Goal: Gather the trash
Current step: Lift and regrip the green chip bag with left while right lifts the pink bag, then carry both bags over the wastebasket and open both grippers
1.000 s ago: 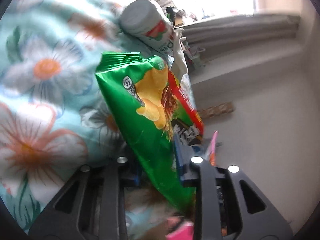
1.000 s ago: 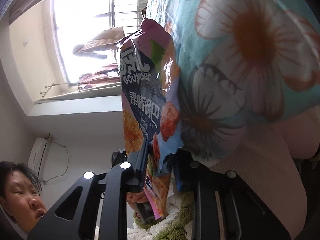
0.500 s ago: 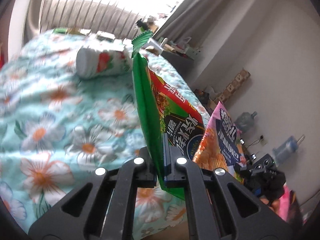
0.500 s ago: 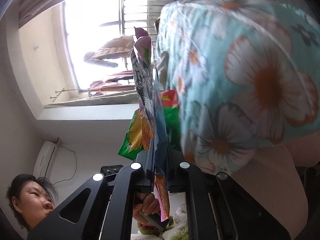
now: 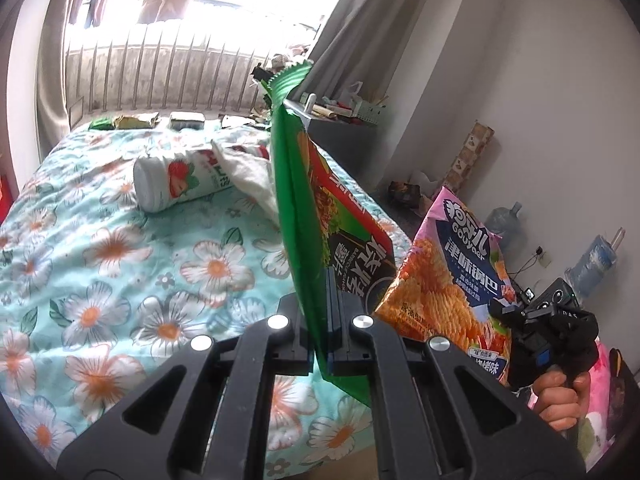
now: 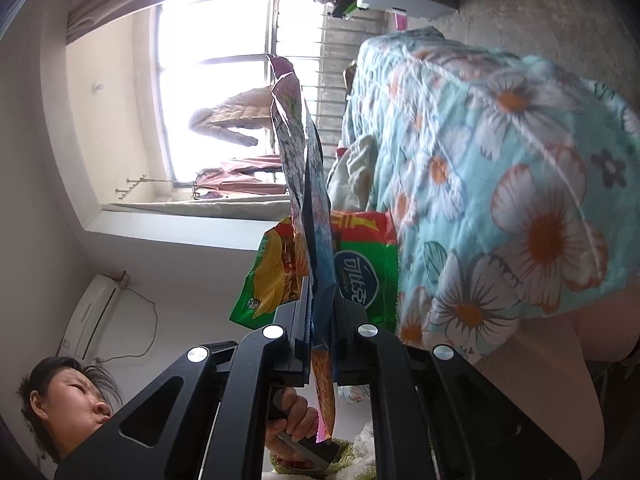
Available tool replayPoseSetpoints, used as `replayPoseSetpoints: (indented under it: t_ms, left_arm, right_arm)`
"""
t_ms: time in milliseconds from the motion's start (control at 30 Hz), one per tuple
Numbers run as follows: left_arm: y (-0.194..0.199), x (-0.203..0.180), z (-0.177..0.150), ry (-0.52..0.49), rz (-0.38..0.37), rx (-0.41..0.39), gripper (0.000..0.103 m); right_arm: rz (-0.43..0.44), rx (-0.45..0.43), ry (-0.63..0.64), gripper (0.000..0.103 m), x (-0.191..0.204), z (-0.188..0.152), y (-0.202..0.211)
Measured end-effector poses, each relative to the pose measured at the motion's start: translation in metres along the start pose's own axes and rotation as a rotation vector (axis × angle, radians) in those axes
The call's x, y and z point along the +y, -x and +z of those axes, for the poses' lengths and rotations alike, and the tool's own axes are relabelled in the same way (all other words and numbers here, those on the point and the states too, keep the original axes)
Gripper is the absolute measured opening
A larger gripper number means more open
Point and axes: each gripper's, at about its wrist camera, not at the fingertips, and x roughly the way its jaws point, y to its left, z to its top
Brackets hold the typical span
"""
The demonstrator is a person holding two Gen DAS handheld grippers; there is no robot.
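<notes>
My left gripper (image 5: 323, 320) is shut on a green chip bag (image 5: 298, 208), held edge-on above the floral bed cover (image 5: 120, 264). My right gripper (image 6: 322, 320) is shut on a pink and orange snack bag (image 6: 304, 184), also edge-on. That pink bag (image 5: 456, 280) shows at the right of the left wrist view, with the right gripper's body (image 5: 548, 328) and the hand under it. The green bag (image 6: 360, 272) hangs behind the pink one in the right wrist view. A strawberry-print cup (image 5: 180, 178) lies on its side on the bed beside a crumpled white tissue (image 5: 252, 176).
Several small wrappers (image 5: 136, 121) lie at the far edge of the bed below the window railing. A grey desk (image 5: 340, 124) with clutter stands at the right. Water jugs (image 5: 592, 260) and a dark heap (image 5: 404, 192) sit on the floor by the wall.
Both grippers closed on their bags and lifted them off the bed. The left gripper rolled, so the green bag now stands upright and edge-on.
</notes>
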Motion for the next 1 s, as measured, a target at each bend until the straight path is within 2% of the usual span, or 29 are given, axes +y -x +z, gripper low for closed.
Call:
replayPoseSetpoints:
  t_ms: [300,533,767,1000]
  left_arm:
    - [0.009,-0.013,0.003,-0.05,-0.016,-0.041,0.002]
    - [0.013,-0.022,0.014,-0.088,-0.083,-0.079,0.001]
    - [-0.009,-0.043,0.029,-0.143,-0.146,-0.066,0.001]
    - [-0.036,-0.089,0.042,-0.231,-0.208,-0.042,0.001]
  right_arm:
    - [0.007,-0.044,0.031,0.007,0.01,0.008,0.017]
    - [0.007,-0.095,0.071,0.007,0.024,0.008,0.032]
    - [0.023,-0.157,0.045,0.007,0.014,0.013,0.055]
    - [0.051,-0.252,0.023,0.007,0.001,0.023,0.095]
